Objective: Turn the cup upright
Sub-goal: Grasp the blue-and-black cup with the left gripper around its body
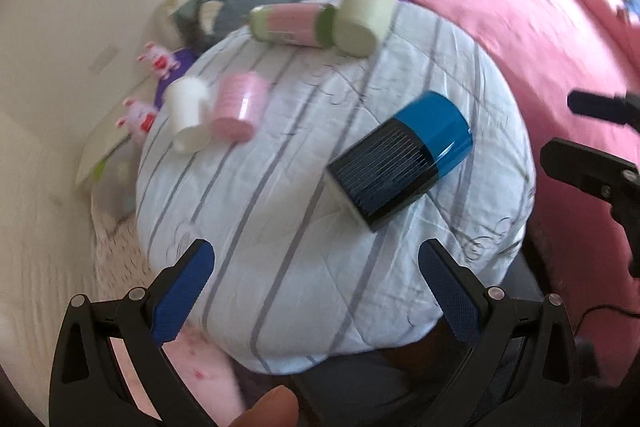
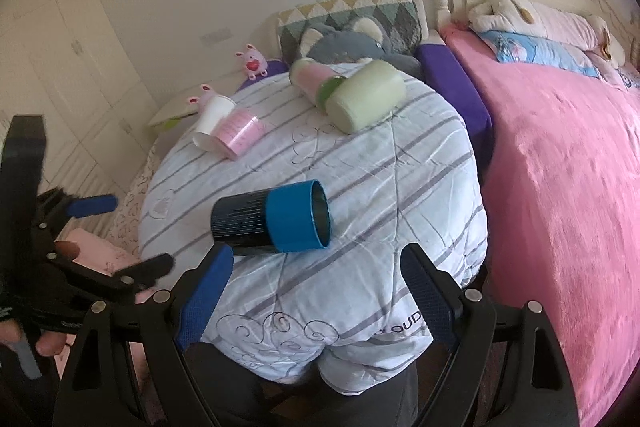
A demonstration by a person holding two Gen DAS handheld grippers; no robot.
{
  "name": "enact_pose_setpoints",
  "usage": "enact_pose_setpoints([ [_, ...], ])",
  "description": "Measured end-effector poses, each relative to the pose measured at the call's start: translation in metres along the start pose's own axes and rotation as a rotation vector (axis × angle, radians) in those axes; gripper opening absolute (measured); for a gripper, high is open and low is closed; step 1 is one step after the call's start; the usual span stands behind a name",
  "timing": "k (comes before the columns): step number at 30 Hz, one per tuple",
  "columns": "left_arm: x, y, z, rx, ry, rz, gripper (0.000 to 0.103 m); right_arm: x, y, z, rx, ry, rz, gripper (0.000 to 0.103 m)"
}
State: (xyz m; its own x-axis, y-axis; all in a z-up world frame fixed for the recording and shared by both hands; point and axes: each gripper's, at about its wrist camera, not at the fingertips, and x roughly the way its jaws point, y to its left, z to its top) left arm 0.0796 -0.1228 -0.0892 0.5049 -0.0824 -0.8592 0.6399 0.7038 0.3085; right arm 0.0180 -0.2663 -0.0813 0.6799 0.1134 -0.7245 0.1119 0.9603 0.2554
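Note:
A black cup with a blue rim band (image 1: 400,161) lies on its side on a striped pale-blue quilt (image 1: 280,227). In the right wrist view the cup (image 2: 272,217) has its open mouth facing right. My left gripper (image 1: 316,259) is open and empty, hovering short of the cup. My right gripper (image 2: 316,263) is open and empty, just in front of the cup, its left fingertip near the cup's base. Each gripper shows at the edge of the other's view.
Other cups lie on their sides further back: a white one (image 2: 212,127), a pink one (image 2: 240,135), a pale green one (image 2: 364,95) and a pink-green bottle (image 2: 316,81). A pink bed (image 2: 560,167) is to the right, plush toys and a wall behind.

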Motion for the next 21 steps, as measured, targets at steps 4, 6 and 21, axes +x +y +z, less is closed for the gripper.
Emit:
enact_pose_setpoints([
  [4,0.021,-0.009,0.019,0.111,0.011,-0.028,0.103,0.019,0.0,0.001,-0.015,0.048,0.002,0.087],
  [6,0.031,-0.015,0.027,0.173,0.016,-0.043,0.103,0.027,-0.003,0.001,-0.016,0.073,-0.003,0.087],
  [21,0.086,-0.054,0.063,0.452,0.086,-0.211,0.101,0.057,-0.028,0.025,0.0,0.155,-0.051,0.087],
])
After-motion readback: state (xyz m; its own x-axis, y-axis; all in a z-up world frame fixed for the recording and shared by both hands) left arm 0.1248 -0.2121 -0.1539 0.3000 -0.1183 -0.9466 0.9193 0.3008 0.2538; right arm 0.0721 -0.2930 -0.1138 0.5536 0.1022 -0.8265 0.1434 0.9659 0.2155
